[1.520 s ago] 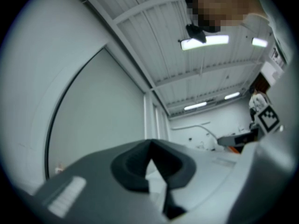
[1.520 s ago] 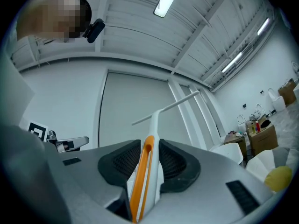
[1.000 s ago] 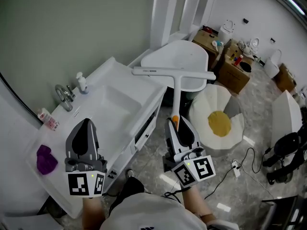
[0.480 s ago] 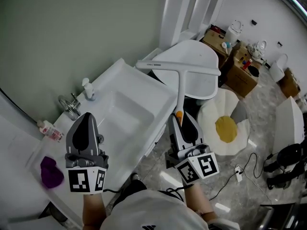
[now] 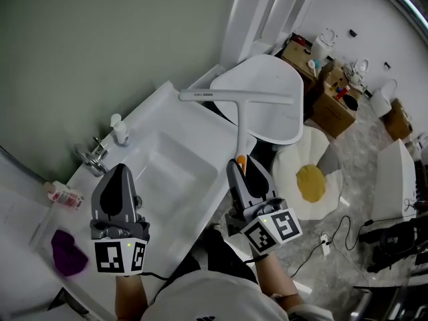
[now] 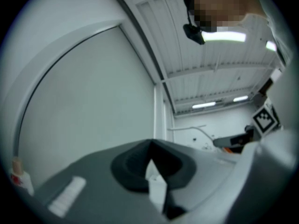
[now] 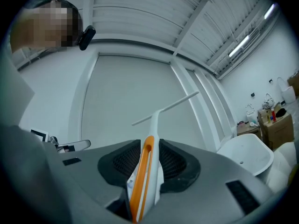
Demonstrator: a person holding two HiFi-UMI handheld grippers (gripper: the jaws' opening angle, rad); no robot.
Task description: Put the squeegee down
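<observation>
At centre frame, your right gripper (image 5: 239,164) clamps the squeegee (image 5: 241,122) by its handle; lower left, your left gripper (image 5: 120,170) is closed and empty.

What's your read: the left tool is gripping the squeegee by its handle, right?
Not the left one: the left tool holds nothing. The right tool is gripping the squeegee by its handle, as the right gripper view shows.

Grey left gripper (image 5: 120,171) and right gripper (image 5: 239,166) — black-and-white marker cubes (image 5: 121,257) — white shirt (image 5: 200,298)
</observation>
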